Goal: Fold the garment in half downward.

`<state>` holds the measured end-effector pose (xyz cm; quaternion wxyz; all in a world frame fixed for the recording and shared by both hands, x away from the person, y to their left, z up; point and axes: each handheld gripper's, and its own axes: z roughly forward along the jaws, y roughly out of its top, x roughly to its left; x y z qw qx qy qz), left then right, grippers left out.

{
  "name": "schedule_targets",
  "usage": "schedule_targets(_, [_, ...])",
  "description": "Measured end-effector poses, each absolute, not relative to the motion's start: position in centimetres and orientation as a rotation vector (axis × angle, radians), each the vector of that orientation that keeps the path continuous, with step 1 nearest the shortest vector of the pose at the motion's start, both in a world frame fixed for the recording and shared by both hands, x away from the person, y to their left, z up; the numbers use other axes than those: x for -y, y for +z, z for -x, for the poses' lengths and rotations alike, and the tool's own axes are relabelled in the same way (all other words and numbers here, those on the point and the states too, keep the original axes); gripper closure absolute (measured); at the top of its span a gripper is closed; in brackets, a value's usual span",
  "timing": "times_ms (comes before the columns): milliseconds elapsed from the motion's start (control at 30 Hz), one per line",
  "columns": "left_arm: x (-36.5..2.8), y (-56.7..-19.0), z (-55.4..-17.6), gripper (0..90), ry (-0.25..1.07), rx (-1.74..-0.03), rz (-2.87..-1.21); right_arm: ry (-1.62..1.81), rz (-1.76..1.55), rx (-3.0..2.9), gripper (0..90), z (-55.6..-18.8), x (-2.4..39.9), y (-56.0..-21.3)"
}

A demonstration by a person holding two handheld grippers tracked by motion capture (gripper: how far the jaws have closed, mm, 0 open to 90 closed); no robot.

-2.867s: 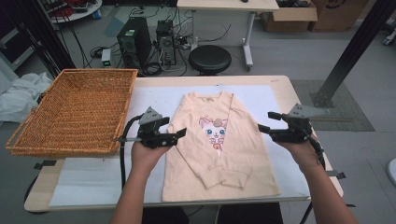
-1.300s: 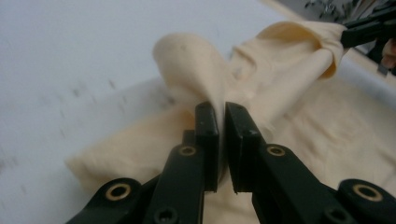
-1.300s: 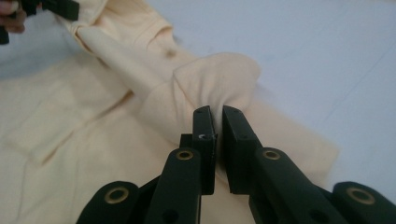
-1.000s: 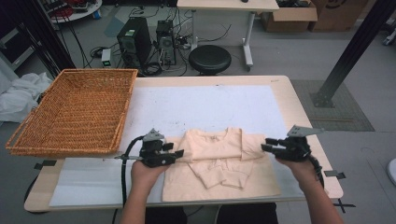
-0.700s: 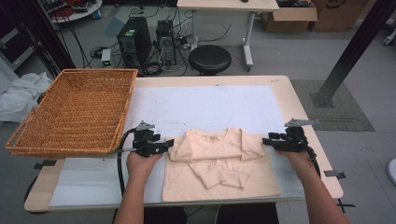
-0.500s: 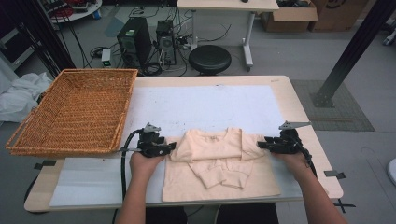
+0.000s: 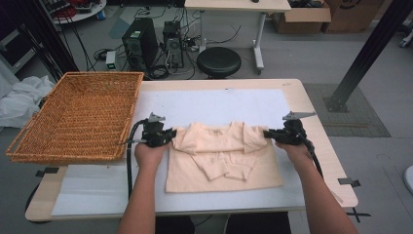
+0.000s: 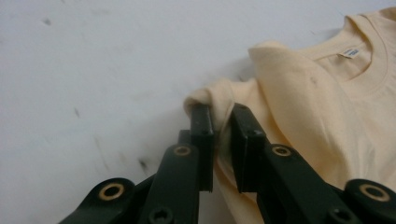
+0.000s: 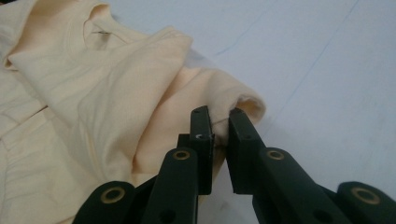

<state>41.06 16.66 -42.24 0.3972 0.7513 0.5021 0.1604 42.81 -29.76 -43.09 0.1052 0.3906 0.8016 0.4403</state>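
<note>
The folded shirt [image 7: 221, 158] hides its printed front, and its neck label [image 8: 349, 52] is too small to read.

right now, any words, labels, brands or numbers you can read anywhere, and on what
None can be read.
Neck label inside the collar of the peach shirt: blue marks, too blurred to read.
Cardboard box on the floor at the back: a dark mark, too small to make out.

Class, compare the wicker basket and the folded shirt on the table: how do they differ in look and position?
The wicker basket is brown, woven and stiff, with raised walls; the shirt is pale peach, soft and lies flat, folded. The basket sits at the table's left and overhangs its edge, untouched; the shirt lies in the middle on the white mat, its ends pinched by the left gripper and right gripper. Both rest on the table.
</note>
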Motion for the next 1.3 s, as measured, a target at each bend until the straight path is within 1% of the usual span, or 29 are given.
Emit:
schedule_targets(67, [-16.7,-42.1,-42.5,80.9,0.417,-1.277,-1.912,1.291,-1.163,-2.352,82.7,-44.0,29.4,-43.0])
schedule_targets(133, [-16.8,-42.7,-43.6,80.4,0.400,-1.290,-1.926,1.271,-1.190,-2.358,82.3,-45.1,29.3,-43.4])
schedule_targets(167, [-16.8,-43.1,-43.9,79.5,0.387,-1.299,-1.938,1.256,-1.205,-2.366,80.8,-45.5,29.2,-43.8])
schedule_targets(200, [-16.9,-43.5,-44.0,77.1,0.385,-1.311,-1.941,1.238,-1.222,-2.373,77.1,-45.7,29.2,-44.0])
schedule_targets(233, [-17.1,-43.6,-44.1,70.9,0.394,-1.332,-1.928,1.228,-1.236,-2.359,69.7,-45.7,29.3,-44.1])
schedule_targets(267, [-17.3,-43.4,-44.1,58.2,0.409,-1.361,-1.890,1.238,-1.256,-2.323,62.1,-45.8,29.5,-43.9])
schedule_targets(300, [-17.4,-43.1,-44.2,49.7,0.425,-1.370,-1.858,1.262,-1.288,-2.279,57.7,-45.9,29.8,-43.1])
schedule_targets(333, [-17.3,-42.4,-44.2,47.4,0.477,-1.356,-1.821,1.276,-1.298,-2.260,55.2,-46.0,29.9,-42.4])
schedule_targets(400, [-16.9,-41.2,-44.4,43.7,0.505,-1.308,-1.788,1.317,-1.255,-2.227,55.5,-46.2,29.7,-40.4])
schedule_targets(467, [-15.6,-40.4,-45.2,39.7,0.431,-1.256,-1.775,1.332,-1.192,-2.239,55.3,-46.7,28.5,-38.8])
schedule_targets(533, [-14.4,-40.5,-46.0,38.8,0.378,-1.229,-1.790,1.339,-1.164,-2.266,54.3,-47.4,27.1,-38.4])
schedule_targets(600, [-13.1,-41.2,-46.8,38.9,0.335,-1.222,-1.819,1.359,-1.171,-2.297,53.7,-48.2,25.8,-38.9])
schedule_targets(667, [-12.2,-42.1,-47.6,39.8,0.309,-1.244,-1.881,1.367,-1.194,-2.320,53.3,-48.8,24.8,-39.7])
schedule_targets(700, [-11.9,-42.5,-47.7,44.5,0.301,-1.247,-1.908,1.367,-1.208,-2.334,53.5,-49.1,24.3,-40.2])
schedule_targets(767, [-11.5,-43.2,-47.9,58.3,0.306,-1.245,-1.945,1.335,-1.261,-2.374,55.5,-49.6,23.5,-41.6])
schedule_targets(833, [-11.5,-43.3,-47.9,72.4,0.331,-1.230,-1.961,1.322,-1.310,-2.417,64.4,-50.0,23.3,-42.8])
schedule_targets(867, [-11.7,-43.1,-47.8,80.4,0.358,-1.222,-1.953,1.312,-1.303,-2.437,74.7,-50.1,23.2,-43.2])
schedule_targets(900, [-11.8,-42.9,-47.8,85.8,0.363,-1.220,-1.943,1.308,-1.280,-2.449,85.7,-50.1,23.0,-43.3])
schedule_targets(1067, [-12.5,-41.4,-46.8,87.0,0.345,-1.174,-1.939,1.351,-1.184,-2.441,87.5,-49.3,23.1,-42.2])
schedule_targets(1100, [-12.5,-41.0,-46.2,87.0,0.359,-1.159,-1.945,1.361,-1.165,-2.434,87.5,-48.8,23.1,-41.7])
schedule_targets(1200, [-12.6,-39.6,-43.9,87.0,0.363,-1.112,-1.914,1.397,-1.108,-2.411,87.4,-46.6,23.5,-40.4])
schedule_targets(1300, [-12.7,-38.8,-40.6,86.9,0.365,-1.072,-1.899,1.432,-1.082,-2.403,87.4,-43.9,24.1,-39.6])
